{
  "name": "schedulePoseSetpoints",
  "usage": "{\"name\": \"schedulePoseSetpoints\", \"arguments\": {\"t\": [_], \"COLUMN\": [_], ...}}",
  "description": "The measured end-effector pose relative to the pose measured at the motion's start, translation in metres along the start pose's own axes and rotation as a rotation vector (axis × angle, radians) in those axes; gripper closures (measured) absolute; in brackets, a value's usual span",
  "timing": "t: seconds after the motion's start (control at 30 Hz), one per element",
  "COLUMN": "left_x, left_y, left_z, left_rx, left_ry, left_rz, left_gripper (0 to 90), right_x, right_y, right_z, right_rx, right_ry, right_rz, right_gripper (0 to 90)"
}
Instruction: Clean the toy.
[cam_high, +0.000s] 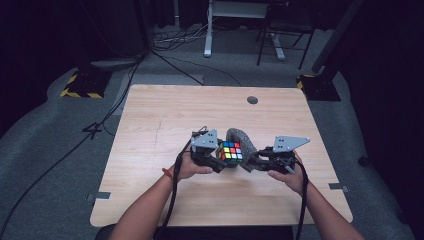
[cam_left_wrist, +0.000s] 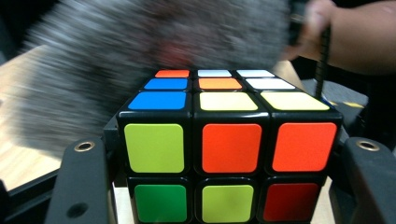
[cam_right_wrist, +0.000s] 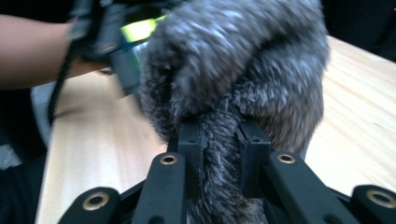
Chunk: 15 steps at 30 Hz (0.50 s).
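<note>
Cube and fur cloth over the table

My left gripper (cam_high: 218, 159) is clamping the puzzle cube (cam_high: 231, 150); my right gripper (cam_right_wrist: 219, 140) is pinching the grey furry cloth (cam_right_wrist: 243, 70) beside it.

The puzzle cube (cam_high: 231, 150) sits mid-table (cam_high: 165, 110), the furry cloth (cam_high: 242, 138) apparently touching its far right side

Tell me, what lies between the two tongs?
High view: the puzzle cube in the left tongs, then the grey furry cloth pinched by the right tongs.
</note>
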<state>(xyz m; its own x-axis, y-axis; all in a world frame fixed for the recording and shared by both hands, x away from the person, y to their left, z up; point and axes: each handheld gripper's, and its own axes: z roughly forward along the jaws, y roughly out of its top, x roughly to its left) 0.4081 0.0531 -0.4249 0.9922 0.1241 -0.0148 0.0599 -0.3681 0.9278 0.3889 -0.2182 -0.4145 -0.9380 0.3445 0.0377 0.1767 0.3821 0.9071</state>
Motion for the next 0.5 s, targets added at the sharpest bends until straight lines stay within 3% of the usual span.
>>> {"name": "schedulePoseSetpoints", "arguments": {"t": [0.13, 0.23, 0.5], "left_x": [-0.009, -0.011, -0.008], "left_y": [0.004, 0.007, 0.006], "left_z": [0.007, 0.007, 0.001], "left_rx": [0.018, 0.014, 0.011], "left_ry": [-0.015, -0.013, 0.017], "left_rz": [0.034, 0.048, 0.04], "left_gripper": [33.5, 33.5, 33.5], "right_x": [-0.007, -0.007, -0.001], "right_y": [-0.002, -0.004, -0.007], "right_z": [-0.002, 0.002, 0.017], "right_rx": [0.013, 0.051, 0.144], "right_ry": [-0.047, -0.035, 0.026], "right_rz": [0.038, 0.041, 0.001], "right_gripper": [75.5, 75.5, 75.4]}}
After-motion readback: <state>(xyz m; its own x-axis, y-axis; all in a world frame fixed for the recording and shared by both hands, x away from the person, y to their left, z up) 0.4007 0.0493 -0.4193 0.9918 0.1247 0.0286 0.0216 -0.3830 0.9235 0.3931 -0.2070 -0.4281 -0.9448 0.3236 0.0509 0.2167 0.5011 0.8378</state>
